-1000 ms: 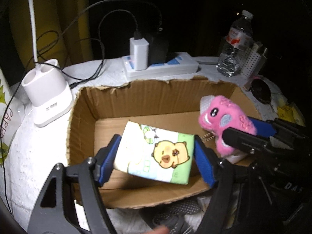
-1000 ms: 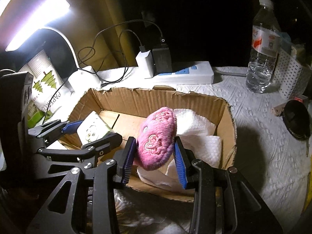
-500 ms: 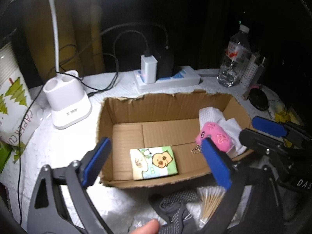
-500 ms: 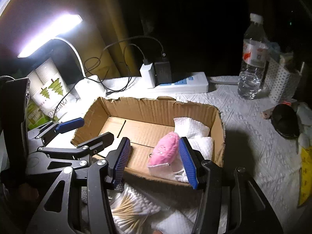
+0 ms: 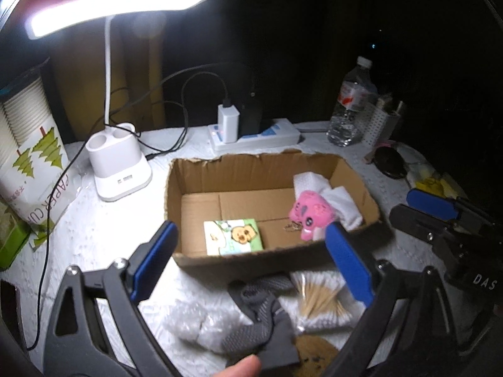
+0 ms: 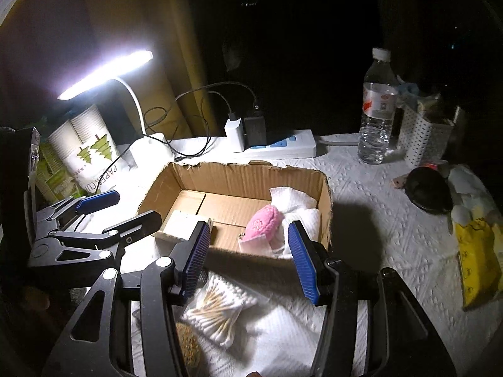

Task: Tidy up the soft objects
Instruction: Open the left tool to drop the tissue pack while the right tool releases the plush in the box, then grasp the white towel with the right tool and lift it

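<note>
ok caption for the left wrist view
Open left hand-held gripper above cardboard box holding tissue pack and pink plush.

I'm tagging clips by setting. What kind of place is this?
Probably a home desk or bedside table at night: a lit desk lamp, a power strip with chargers, and a water bottle surround the cardboard box.

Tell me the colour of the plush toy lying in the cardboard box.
Pink plush toy, clearest in the left wrist view.

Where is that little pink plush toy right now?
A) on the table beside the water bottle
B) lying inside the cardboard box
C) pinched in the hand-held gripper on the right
B: the pink plush toy lies inside the cardboard box against white tissue; the right hand-held gripper is open and empty.
</note>
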Tool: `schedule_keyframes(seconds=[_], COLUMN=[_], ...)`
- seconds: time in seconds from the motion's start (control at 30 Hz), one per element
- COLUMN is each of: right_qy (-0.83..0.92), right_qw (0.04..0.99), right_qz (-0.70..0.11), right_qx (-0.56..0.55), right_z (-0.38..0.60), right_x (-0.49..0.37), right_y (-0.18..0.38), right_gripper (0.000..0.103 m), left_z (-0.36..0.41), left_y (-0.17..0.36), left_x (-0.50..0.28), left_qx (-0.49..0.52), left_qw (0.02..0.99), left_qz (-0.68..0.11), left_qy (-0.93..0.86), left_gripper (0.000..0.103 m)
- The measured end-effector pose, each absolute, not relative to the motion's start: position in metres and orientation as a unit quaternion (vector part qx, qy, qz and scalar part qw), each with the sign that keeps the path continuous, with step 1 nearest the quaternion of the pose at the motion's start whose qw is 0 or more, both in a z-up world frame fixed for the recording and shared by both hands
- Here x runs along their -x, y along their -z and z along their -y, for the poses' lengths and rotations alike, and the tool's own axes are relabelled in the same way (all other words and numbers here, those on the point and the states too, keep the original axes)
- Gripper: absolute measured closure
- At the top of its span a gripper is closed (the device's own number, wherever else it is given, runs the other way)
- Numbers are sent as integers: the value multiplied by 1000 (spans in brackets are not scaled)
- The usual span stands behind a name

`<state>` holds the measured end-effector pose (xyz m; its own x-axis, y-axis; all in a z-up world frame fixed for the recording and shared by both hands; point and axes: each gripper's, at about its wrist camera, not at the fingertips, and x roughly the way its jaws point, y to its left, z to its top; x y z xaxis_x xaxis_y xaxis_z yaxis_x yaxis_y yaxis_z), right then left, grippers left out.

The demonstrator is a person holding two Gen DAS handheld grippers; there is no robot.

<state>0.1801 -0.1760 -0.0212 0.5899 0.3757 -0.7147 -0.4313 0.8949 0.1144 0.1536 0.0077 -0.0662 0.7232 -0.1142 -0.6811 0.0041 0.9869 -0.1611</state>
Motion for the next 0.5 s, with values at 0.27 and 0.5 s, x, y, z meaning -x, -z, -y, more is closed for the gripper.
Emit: schedule_keyframes(seconds=[0.27, 0.5], right_qy=[-214, -203], right_qw=[894, 891], right_qz=[-392, -405], right_qx=[33, 26], right_z=[194, 213], right_x=[-152, -134], right_y=[22, 36], right_gripper=[48, 46], left_z=[3, 19], left_y=[65, 76], left_x=[-127, -111], left_qx=[70, 61], left_qw=[925, 920], left_qz=[-371, -384], left_qy=[39, 46], left_gripper=[7, 7])
